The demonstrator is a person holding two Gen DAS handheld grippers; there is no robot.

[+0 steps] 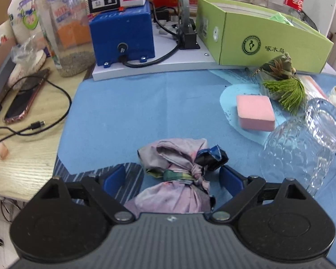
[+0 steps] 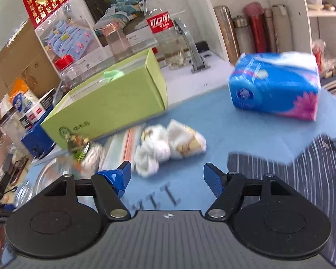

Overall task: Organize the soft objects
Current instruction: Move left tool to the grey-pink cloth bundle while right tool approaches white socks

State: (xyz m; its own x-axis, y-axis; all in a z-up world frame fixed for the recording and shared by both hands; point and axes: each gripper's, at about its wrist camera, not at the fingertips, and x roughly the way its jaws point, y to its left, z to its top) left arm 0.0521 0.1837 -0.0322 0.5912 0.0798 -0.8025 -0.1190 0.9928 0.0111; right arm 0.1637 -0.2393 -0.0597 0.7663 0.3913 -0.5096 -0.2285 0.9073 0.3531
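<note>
L gripper (image 1: 172, 177): jaws wide apart, straddling knotted pale-purple cloth bundle (image 1: 177, 168) on blue mat (image 1: 123, 112); blue pads not pressing it. Beyond: pink square sponge (image 1: 255, 113), clear textured glass bowl (image 1: 302, 148) at right, then long green cardboard box (image 1: 257, 42).

R gripper (image 2: 166, 179): jaws apart, nothing betw. White crumpled wrapped lumps (image 2: 168, 148) just ahead; blue tissue pack (image 2: 275, 85) farther right.

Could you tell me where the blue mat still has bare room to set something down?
Free: between the cloth bundle, blue box and pink sponge; also before the tissue pack. Crowded: around the glass bowl and green box.
</note>
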